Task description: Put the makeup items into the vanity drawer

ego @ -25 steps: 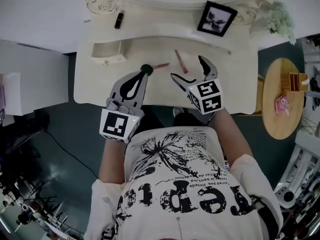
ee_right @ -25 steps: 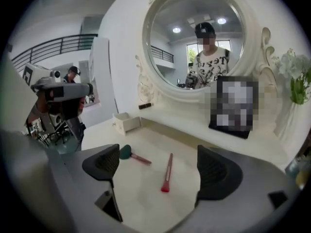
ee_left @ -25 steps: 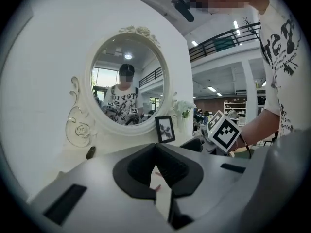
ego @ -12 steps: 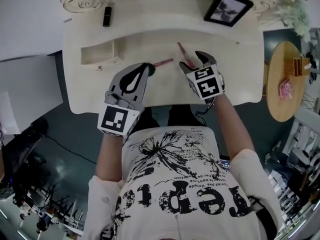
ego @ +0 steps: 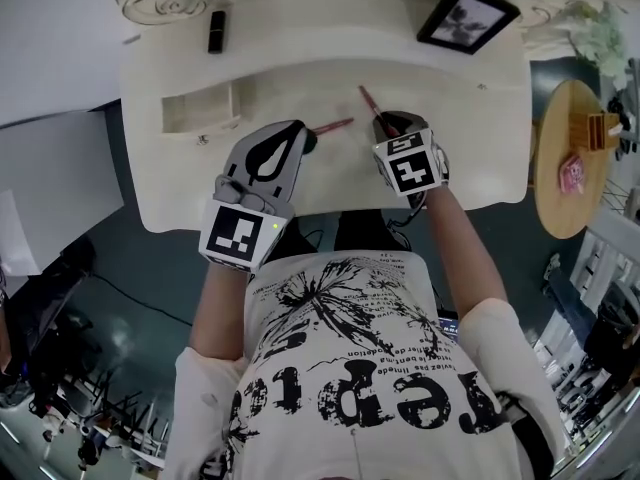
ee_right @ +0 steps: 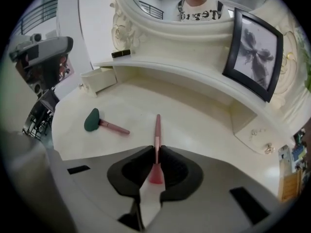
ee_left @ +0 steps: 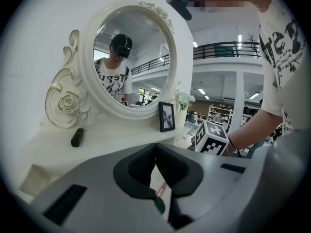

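Early stage, nothing seen in drawer (ego: 200, 123) at 10 o'clock: R gripper (ee_right: 155, 150) jaws, just closing, pinch pink brush (ee_right: 157, 127) at desk centre, L gripper (ee_left: 155, 147) jaws together over green-tipped applicator (ee_right: 92, 120), black lipstick (ego: 216, 31) untouched at 11.

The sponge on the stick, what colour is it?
Dark green sponge, clearest in right gripper view.

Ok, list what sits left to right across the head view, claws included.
Open drawer → left claw, shut → green-headed brush → pink brush, pinched in the right claw, whose jaws have just been closing → picture frame → round wooden table.
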Motion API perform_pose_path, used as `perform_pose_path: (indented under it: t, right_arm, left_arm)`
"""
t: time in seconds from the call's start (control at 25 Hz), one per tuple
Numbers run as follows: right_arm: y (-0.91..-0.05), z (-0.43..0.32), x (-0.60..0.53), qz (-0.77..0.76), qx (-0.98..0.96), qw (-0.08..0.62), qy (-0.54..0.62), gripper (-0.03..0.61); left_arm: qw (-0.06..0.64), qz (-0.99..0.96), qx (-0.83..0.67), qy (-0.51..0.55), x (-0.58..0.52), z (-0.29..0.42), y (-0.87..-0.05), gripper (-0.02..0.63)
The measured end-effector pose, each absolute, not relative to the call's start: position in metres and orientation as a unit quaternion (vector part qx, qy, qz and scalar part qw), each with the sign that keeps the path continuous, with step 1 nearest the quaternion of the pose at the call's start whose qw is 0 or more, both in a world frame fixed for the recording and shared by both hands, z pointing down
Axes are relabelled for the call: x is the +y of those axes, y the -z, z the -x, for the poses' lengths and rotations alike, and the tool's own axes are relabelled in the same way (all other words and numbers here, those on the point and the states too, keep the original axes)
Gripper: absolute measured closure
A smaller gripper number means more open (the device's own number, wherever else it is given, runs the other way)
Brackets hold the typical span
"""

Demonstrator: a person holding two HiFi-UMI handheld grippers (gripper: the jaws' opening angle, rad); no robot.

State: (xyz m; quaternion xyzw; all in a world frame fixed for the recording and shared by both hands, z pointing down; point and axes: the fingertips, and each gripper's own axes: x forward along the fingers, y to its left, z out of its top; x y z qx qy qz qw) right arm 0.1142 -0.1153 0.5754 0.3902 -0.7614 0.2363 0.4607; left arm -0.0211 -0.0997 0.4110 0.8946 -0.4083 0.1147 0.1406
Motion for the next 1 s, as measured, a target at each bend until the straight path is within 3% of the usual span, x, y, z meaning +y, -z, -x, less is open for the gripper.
perform_pose_path:
  t: [0.48,1.0]
  right_arm:
    - [-0.519,-0.073,-0.117,-0.385,-0.787,0.438,-0.201,0.517]
    - [-0.459,0.105,-0.118,-0.277,-0.849,0.428,-0.136,0.517]
  left_arm:
    - [0.113,-0.895,-0.427,-0.069,-0.089,0.056,-0.372,0.601]
    - [0.065,-0.863,-0.501,-0.027,-0.053,0.191,-0.325,0.601]
